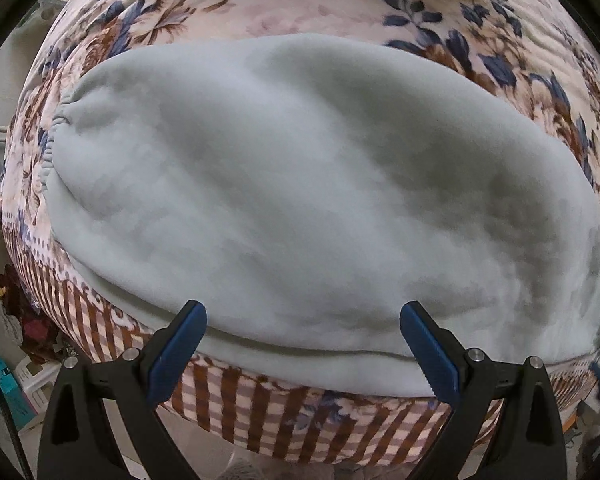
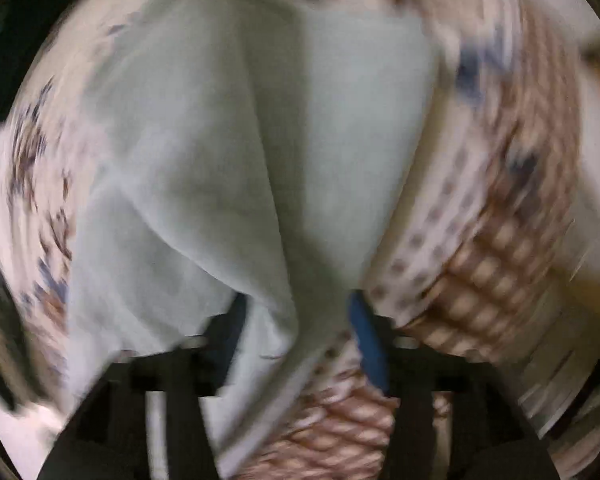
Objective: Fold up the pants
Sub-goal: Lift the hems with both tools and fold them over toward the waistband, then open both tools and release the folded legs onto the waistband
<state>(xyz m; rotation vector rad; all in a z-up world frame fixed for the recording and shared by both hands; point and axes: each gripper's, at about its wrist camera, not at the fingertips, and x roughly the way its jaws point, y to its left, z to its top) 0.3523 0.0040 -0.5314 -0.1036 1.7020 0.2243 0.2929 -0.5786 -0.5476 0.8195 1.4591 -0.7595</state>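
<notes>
Looking down from the left gripper [image 1: 303,332], its two blue pads [image 1: 428,354] stand wide apart with nothing between them, just above the near edge of the pants [image 1: 300,184]. The pale green pants lie flat across the flowery blanket [image 1: 300,8], close to its striped front edge, with the bunched waistband [image 1: 58,136] at the blanket's left side. The right gripper [image 2: 296,332] has cloth hanging between its parted jaws; the picture is too blurry to tell if it pinches.

What could go wrong: if the right one lets the cloth slip, the fold may flop open or bunch up. A fast pull could drag the pants off the front edge.

Count: one pair of pants, one blanket, two grippers.
</notes>
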